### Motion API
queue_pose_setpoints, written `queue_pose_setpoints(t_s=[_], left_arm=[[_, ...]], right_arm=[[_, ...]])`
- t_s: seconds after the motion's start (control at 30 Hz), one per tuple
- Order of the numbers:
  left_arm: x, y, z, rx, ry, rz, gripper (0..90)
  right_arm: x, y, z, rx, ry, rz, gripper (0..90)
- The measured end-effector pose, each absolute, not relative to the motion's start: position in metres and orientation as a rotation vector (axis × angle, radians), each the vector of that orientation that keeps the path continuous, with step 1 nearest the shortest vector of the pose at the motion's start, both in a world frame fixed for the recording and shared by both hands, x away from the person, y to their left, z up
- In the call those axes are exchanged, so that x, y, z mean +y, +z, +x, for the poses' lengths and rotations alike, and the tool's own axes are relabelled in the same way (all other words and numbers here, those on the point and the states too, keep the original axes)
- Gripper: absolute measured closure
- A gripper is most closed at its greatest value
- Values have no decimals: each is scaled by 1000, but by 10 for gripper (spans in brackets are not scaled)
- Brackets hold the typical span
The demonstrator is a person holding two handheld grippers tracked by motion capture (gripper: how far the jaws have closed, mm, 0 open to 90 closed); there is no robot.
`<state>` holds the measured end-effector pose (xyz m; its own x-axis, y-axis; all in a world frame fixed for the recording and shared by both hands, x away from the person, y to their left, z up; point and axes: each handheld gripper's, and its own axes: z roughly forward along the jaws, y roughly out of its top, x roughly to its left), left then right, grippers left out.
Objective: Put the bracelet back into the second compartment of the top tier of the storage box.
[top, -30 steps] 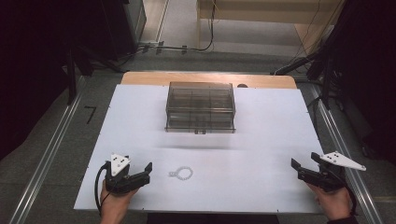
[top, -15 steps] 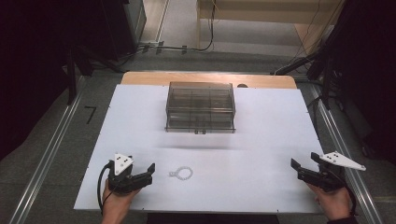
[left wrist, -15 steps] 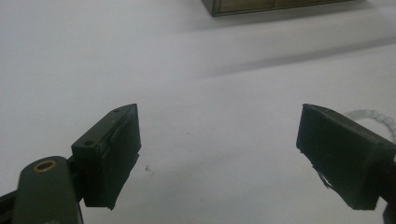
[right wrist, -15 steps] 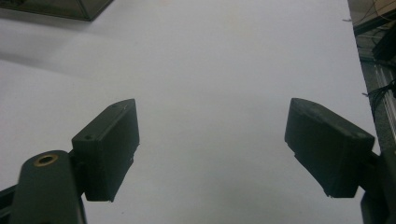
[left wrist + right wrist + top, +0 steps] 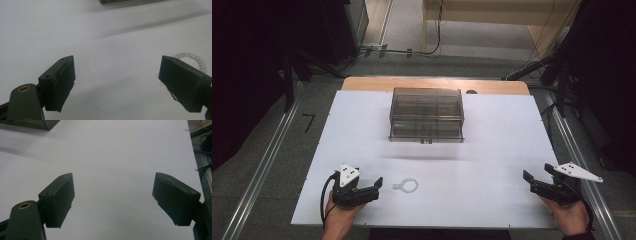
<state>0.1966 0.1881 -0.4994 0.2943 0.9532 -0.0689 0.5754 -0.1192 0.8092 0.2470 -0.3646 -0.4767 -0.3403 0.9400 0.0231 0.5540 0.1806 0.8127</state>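
Since a second ago the left gripper (image 5: pixel 375 186) has shifted a little toward the bead bracelet (image 5: pixel 406 186); the right gripper (image 5: pixel 530 182) has kept its place near the table's right front corner. Left jaws stand wide apart and hold nothing, pointing at the bracelet, which lies flat on the white table top (image 5: pixel 492 145) just beside their tips, not touching as far as the high view shows. From the left gripper view the bracelet (image 5: pixel 193 58) appears as pale translucent beads partly hidden behind the right-hand jaw. Right jaws likewise stand wide apart and empty, with bare table (image 5: pixel 120 157) between them. A smoky clear plastic drawer box (image 5: pixel 426 114) sits at the table's far middle, well apart from both grippers and from the bracelet. Each gripper is held in a hand at the table's near edge.
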Motion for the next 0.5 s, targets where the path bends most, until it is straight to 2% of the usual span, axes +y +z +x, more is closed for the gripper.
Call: queue_pose_setpoints(t_s=[0.5], left_arm=[[181,-502,199,1353,568,1835,144]], right_arm=[[-364,-477,247,1976,1029,1404,159]])
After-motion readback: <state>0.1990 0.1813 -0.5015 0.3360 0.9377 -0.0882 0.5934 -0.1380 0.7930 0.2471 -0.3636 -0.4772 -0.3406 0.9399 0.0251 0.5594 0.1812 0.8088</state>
